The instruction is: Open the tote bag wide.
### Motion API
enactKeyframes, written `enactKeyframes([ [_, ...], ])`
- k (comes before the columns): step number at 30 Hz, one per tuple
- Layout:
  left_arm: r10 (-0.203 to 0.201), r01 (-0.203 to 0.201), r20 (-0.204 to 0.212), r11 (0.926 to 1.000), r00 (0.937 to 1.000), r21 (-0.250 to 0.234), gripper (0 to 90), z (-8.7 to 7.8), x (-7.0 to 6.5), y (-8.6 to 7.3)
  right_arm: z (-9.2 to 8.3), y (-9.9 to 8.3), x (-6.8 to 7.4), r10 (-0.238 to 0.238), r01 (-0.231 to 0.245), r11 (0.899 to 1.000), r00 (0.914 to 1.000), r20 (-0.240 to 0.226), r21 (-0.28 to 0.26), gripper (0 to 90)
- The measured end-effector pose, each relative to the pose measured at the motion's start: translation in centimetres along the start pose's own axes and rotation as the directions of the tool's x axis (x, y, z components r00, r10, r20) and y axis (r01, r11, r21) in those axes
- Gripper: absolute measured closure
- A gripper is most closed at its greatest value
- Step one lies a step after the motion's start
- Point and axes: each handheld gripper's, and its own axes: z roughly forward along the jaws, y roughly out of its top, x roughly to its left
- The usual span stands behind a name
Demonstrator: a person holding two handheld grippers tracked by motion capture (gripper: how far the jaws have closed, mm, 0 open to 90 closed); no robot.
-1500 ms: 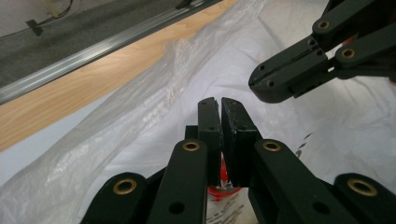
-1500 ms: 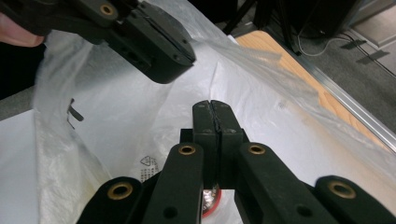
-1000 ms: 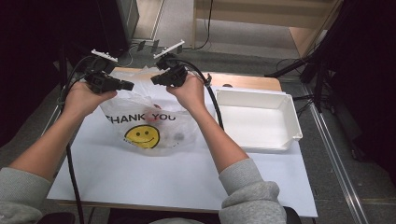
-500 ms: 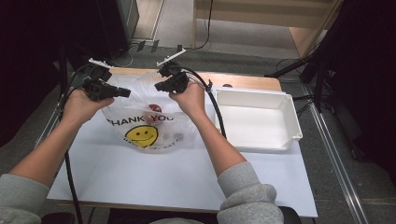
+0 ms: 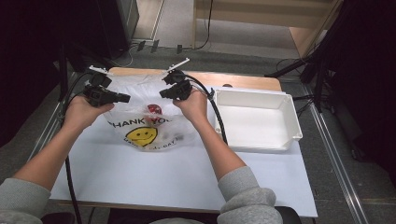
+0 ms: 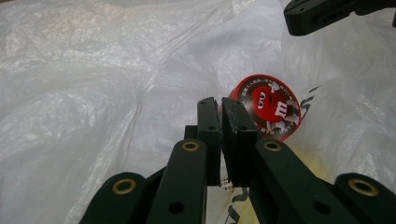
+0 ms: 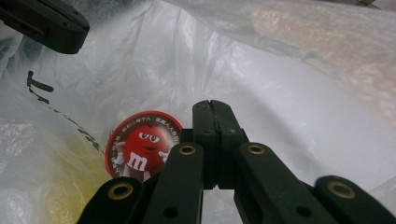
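1. Holding the plastic bag at its top, one gripper per side: left gripper at the left part of the mouth, right gripper at the right part, both seen from the high view.
2. Left gripper jaws pressed almost together, only a thin slit between the pads. Clear film lies all around the tips; whether a fold is pinched in the slit, cannot tell.
3. Right gripper jaws pressed fully together, no gap. Same here: film right behind the tips, a pinch on it can't be confirmed.
4. Bag: translucent white, printed "THANK YOU" with a yellow smiley, lying on the white sheet that covers the table. Its mouth is up at the far side, between the two grippers.
5. Red round tin with a cartoon candy face on the lid sits inside the bag, between the two grippers and below them, above the printed text in the high view.
6. In the left gripper view the tin is just past the jaw tips, to their right, partly hidden by the right jaw. Not touching as far as I can see.
7. In the right gripper view the tin is beside the jaws, lower left of the tips, partly behind the left link.
8. White tray sits to the right of the bag, well apart from the right gripper.
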Motion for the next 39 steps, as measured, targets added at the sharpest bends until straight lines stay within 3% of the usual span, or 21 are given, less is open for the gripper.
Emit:
enactKeyframes([
  [21, -0.022, 0.022, 0.007, 0.999, 0.9997, -0.038, 87.4, 0.9, 0.5, -2.0, 1.0, -1.8, -0.6, 0.022, -0.022, 1.0, 0.9993, 0.03, 0.004, 90.0],
  [39, -0.051, 0.051, 0.008, 0.9985, 0.9987, -0.019, 87.2, 1.3, 1.2, -3.7, 1.6, -4.4, -1.6, 0.067, -0.069, 0.997, 0.9959, 0.061, 0.024, 90.0],
])
